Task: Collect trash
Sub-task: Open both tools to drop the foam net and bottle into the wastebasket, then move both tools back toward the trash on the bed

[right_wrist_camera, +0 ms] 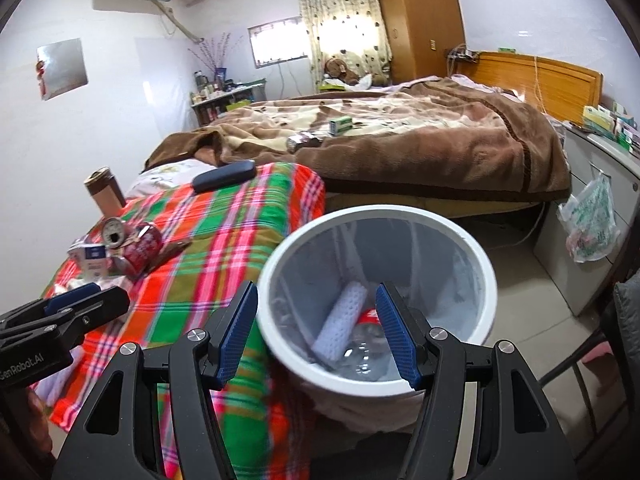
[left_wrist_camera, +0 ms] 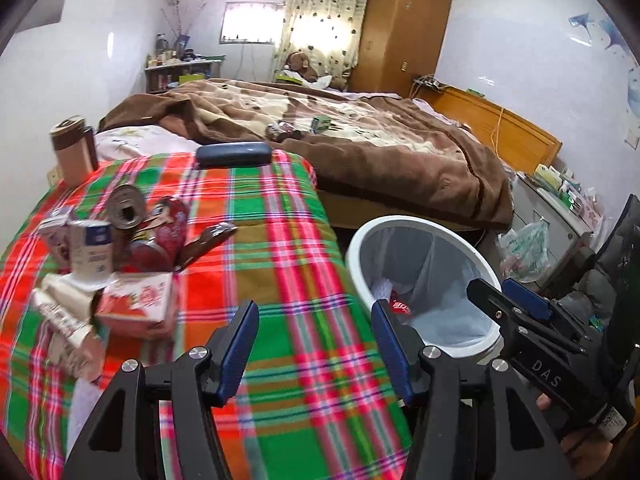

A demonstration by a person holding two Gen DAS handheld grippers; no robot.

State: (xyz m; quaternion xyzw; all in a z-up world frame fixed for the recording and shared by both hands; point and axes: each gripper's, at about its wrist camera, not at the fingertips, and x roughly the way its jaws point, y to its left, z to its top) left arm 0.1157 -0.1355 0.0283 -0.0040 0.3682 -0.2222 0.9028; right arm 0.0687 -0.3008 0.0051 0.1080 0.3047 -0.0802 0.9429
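Observation:
On the plaid tablecloth (left_wrist_camera: 280, 240) lies a heap of trash: a crushed red can (left_wrist_camera: 160, 236) (right_wrist_camera: 140, 248), a small white carton (left_wrist_camera: 94, 248) (right_wrist_camera: 94, 258), a strawberry carton (left_wrist_camera: 136, 308) and crumpled wrappers (left_wrist_camera: 68, 324). My left gripper (left_wrist_camera: 316, 344) (right_wrist_camera: 92, 298) hangs open and empty over the cloth, to the right of the heap. Beside the table stands a white lined bin (left_wrist_camera: 400, 220) (right_wrist_camera: 380, 212). It holds a clear bottle (right_wrist_camera: 364, 348) with a red label and a white foam net (right_wrist_camera: 344, 320). My right gripper (right_wrist_camera: 316, 334) (left_wrist_camera: 504, 296) is open and empty above the bin's near rim.
A dark glasses case (left_wrist_camera: 234, 154) and a brown flask (left_wrist_camera: 74, 152) sit at the table's far end. A bed with a brown blanket (left_wrist_camera: 360, 140) lies behind. A plastic bag (right_wrist_camera: 592, 224) hangs on a grey cabinet to the right, and a chair (right_wrist_camera: 624, 320) stands near the bin.

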